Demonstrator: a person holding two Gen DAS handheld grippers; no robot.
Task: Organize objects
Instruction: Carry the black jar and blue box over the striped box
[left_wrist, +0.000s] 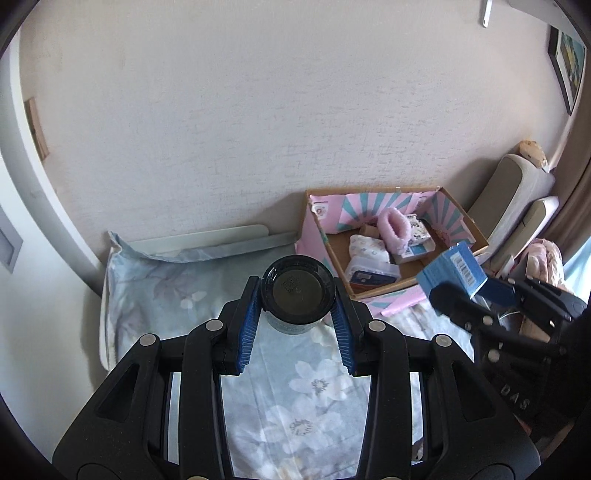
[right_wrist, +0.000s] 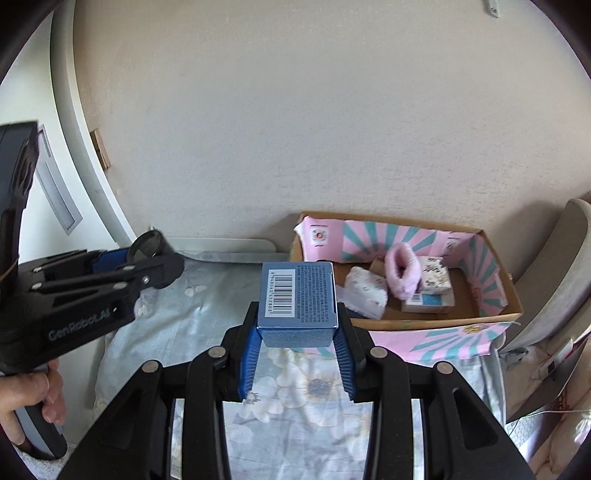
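Cardboard box (right_wrist: 509, 295) holds pink slipper (right_wrist: 400, 275) and small packages.

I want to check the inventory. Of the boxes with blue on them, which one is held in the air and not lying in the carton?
The blue box with the barcode, clamped in the right gripper. The smaller blue-and-white box lies inside the cardboard carton, beside the pink slipper.
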